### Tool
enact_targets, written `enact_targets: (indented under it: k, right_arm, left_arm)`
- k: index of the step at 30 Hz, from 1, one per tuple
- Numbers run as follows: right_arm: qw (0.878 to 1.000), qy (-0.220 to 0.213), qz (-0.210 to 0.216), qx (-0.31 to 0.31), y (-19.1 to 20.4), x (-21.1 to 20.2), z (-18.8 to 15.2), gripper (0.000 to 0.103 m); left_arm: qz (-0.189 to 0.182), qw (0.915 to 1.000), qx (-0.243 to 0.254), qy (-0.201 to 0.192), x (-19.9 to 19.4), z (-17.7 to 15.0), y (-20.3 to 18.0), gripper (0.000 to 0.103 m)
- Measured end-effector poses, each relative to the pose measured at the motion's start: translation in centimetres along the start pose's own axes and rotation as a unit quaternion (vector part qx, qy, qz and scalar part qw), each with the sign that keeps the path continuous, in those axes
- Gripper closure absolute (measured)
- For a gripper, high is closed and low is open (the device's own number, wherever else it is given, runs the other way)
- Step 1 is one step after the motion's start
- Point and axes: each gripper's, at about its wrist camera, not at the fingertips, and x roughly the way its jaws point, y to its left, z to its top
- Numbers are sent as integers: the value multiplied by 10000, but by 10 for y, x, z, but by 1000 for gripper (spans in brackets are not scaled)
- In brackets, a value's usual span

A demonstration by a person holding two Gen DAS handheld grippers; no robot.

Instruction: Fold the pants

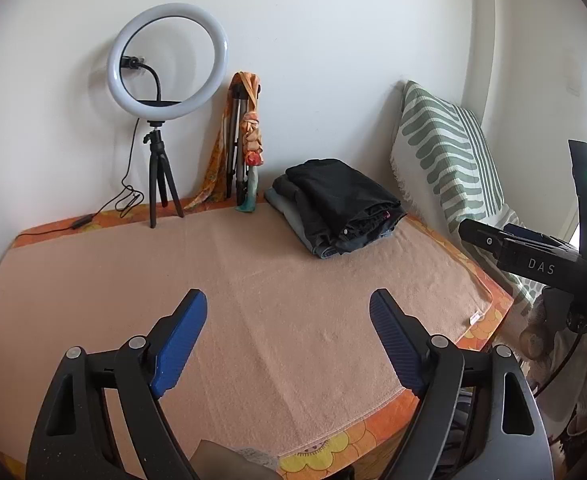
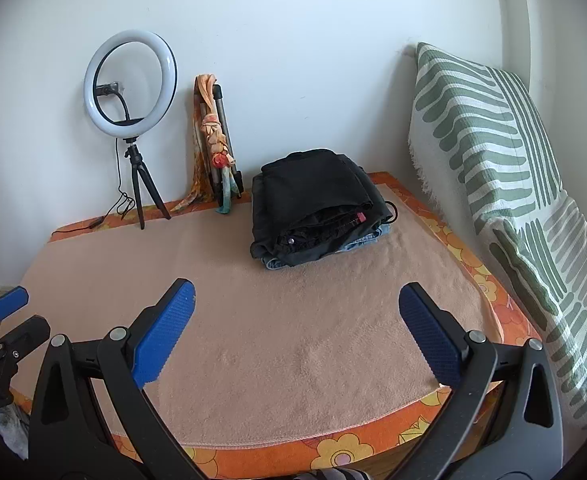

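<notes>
black pants (image 2: 313,204), peach blanket (image 2: 277,320)

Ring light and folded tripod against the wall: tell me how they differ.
The white ring light on its black mini tripod stands with legs spread; the grey folded tripod leans on the wall, legs closed. The ring light trails a black cable; the folded tripod is draped with an orange patterned scarf. Both rest at the far edge of the peach blanket.

Both grippers (image 1: 288,336) (image 2: 296,330) have black arms, silver rivets and 2 ribbed blue pads (image 1: 181,344).
</notes>
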Motion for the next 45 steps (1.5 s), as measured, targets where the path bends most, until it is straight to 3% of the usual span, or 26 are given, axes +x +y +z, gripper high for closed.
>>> enact_targets:
  k: [19,45]
  right_arm:
    - [9998,-48,-60,192,3,-20,-15,0]
    - [9997,-172,93,153,11,-26,-7,0]
  left_arm:
    - [181,9996,-226,-47,-23,-7,10,3]
    - [132,9992,-307,-234,-38,-5,14,1]
